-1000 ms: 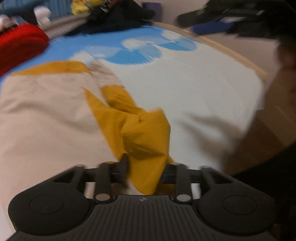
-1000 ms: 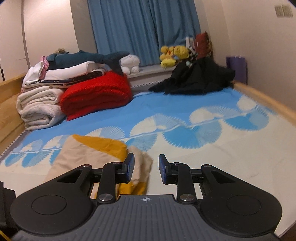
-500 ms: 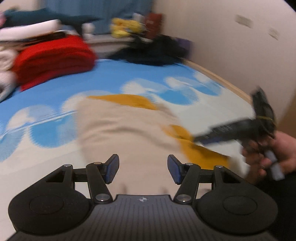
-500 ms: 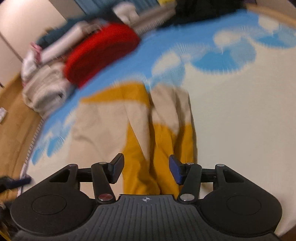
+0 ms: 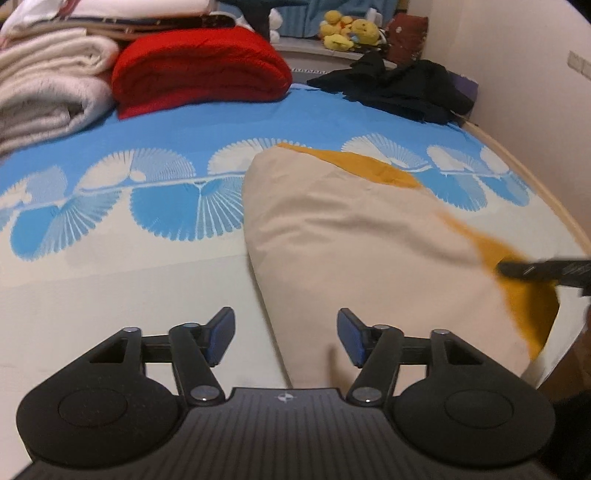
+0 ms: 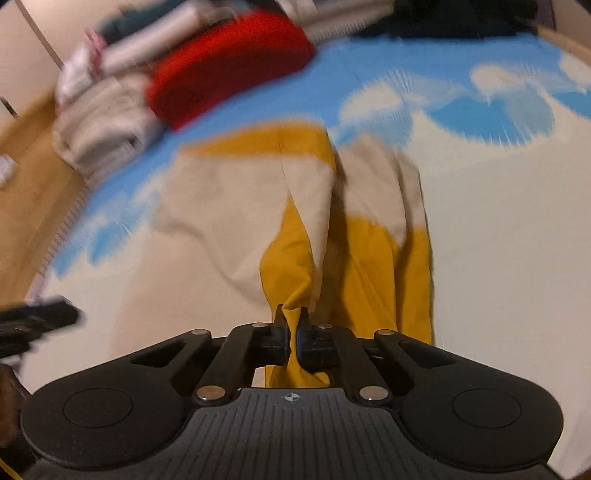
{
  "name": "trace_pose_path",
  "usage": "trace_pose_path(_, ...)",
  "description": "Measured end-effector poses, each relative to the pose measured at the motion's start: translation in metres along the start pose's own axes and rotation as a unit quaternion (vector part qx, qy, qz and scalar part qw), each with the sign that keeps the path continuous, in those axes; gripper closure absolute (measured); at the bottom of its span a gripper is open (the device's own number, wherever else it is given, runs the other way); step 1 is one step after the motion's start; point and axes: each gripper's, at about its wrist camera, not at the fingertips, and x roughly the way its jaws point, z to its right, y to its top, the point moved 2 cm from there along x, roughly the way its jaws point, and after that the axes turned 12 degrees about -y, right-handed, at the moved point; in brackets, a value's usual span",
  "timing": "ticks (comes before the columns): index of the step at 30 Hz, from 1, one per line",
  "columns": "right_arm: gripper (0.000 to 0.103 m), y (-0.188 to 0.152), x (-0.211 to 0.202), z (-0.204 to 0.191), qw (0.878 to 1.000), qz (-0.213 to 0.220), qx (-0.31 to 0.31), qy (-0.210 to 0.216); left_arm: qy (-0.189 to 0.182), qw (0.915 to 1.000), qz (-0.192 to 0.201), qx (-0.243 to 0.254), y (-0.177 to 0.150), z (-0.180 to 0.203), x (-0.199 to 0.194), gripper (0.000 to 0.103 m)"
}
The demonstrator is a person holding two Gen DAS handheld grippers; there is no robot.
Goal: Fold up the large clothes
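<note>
A beige and mustard garment (image 5: 351,240) lies spread on the blue and white patterned bed sheet (image 5: 129,280). My left gripper (image 5: 286,334) hovers over the garment's near edge. Its jaws are opening and no cloth is pressed between the pads. In the right wrist view the garment (image 6: 229,229) shows a bunched mustard fold, and my right gripper (image 6: 291,325) is shut on that fold. The right gripper (image 5: 535,269) also shows at the right edge of the left wrist view, on the mustard part. The left gripper (image 6: 37,321) appears blurred at the left edge of the right wrist view.
A folded red blanket (image 5: 199,70) and rolled pale blankets (image 5: 48,85) are stacked at the back left. A heap of black clothes (image 5: 399,88) and plush toys (image 5: 347,33) sit at the back right beside the wall. The bed's wooden edge (image 5: 535,184) curves along the right.
My left gripper has let go of the mustard cloth, opened wide and moved to the garment's left side. My right gripper has dropped towards the garment and shut on a mustard fold.
</note>
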Motion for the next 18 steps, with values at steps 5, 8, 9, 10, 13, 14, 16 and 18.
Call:
trace_pose_path(5, 0.102, 0.01, -0.067, 0.028, 0.994, 0.11, 0.023, 0.013, -0.036, 0.9992, -0.014, -0.014, -0.001, 0.013, 0.007, 0.025)
trace_pose_path(8, 0.102, 0.002, -0.064, 0.052, 0.998, 0.058, 0.018, -0.022, -0.058, 0.9978, -0.03, -0.008, -0.003, 0.028, 0.019, 0.025)
trace_pose_path(9, 0.102, -0.002, -0.056, 0.059, 0.999, 0.027, 0.017, -0.037, -0.064, 0.9973, -0.036, -0.008, -0.006, 0.032, 0.023, 0.025)
trace_pose_path(10, 0.102, -0.006, -0.047, 0.064, 0.998, 0.0, 0.016, -0.054, -0.068, 0.9968, -0.041, -0.009, -0.008, 0.035, 0.027, 0.025)
trace_pose_path(13, 0.102, -0.009, -0.033, 0.061, 0.996, -0.027, -0.01, -0.078, -0.084, 0.9945, -0.062, -0.005, -0.014, 0.042, 0.035, 0.024)
trace_pose_path(14, 0.102, -0.01, -0.027, 0.061, 0.996, -0.035, -0.012, -0.084, -0.092, 0.9932, -0.071, -0.001, -0.016, 0.044, 0.036, 0.024)
trace_pose_path(16, 0.102, -0.013, -0.015, 0.063, 0.993, -0.06, -0.011, -0.103, -0.089, 0.9895, -0.111, 0.028, -0.027, 0.047, 0.049, 0.023)
trace_pose_path(18, 0.102, -0.018, -0.003, 0.066, 0.988, -0.091, -0.007, -0.121, -0.058, 0.9836, -0.164, 0.048, -0.043, 0.045, 0.068, 0.019)
